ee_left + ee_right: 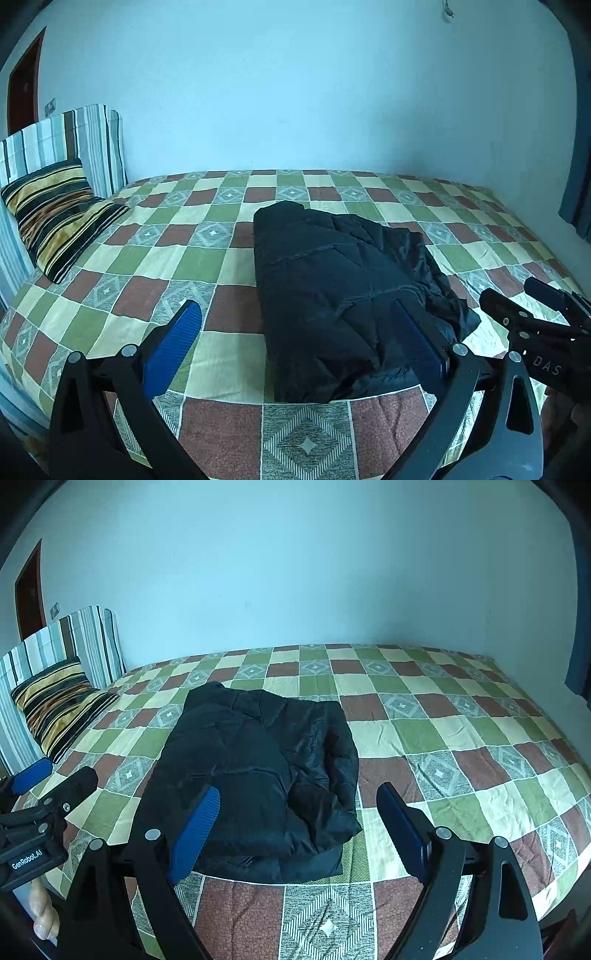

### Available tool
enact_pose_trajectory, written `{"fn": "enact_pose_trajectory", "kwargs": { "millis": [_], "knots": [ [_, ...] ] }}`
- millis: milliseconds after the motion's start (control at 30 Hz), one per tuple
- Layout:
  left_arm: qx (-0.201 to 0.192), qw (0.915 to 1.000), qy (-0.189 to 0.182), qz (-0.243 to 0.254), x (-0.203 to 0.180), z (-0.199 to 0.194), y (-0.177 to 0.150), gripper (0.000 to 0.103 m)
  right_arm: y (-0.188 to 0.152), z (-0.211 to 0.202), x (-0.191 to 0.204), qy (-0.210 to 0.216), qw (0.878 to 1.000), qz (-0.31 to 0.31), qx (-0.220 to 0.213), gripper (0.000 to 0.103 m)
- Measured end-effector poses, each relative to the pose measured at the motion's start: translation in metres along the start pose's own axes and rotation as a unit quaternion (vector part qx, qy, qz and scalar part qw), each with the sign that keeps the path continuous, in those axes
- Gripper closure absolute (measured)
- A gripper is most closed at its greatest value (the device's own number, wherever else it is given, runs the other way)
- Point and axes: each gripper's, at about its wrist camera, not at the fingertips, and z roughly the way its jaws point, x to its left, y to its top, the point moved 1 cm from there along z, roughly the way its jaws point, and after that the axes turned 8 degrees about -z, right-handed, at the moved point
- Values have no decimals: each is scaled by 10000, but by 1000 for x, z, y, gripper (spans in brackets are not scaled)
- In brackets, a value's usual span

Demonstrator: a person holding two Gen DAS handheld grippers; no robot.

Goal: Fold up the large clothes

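Observation:
A black puffer jacket (332,295) lies folded into a compact bundle on the checkered bedspread (184,258). It also shows in the right wrist view (258,775). My left gripper (295,317) is open and empty, held above the near edge of the bed, its jaws to either side of the jacket's near end. My right gripper (299,801) is open and empty, close beside it on the right, above the jacket's near right corner. Each gripper shows at the edge of the other's view: the right one (524,299) and the left one (59,775).
A striped pillow (55,218) leans on a striped headboard cover (74,140) at the left. A pale wall backs the bed. A dark door (22,92) is at far left and a blue curtain (576,184) at far right. The bed's near edge (332,923) is under the grippers.

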Motion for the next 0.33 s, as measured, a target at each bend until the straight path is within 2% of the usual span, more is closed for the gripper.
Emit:
{"fn": "enact_pose_trajectory", "kwargs": {
  "millis": [167,333],
  "knots": [
    [101,9998,171,-64,9,13,-1,2,-2,7,-6,-34,10000,64,66,18],
    [428,9983,172,-355,28,30,-7,2,-7,14,-15,-31,9998,171,139,18]
  ]
}}
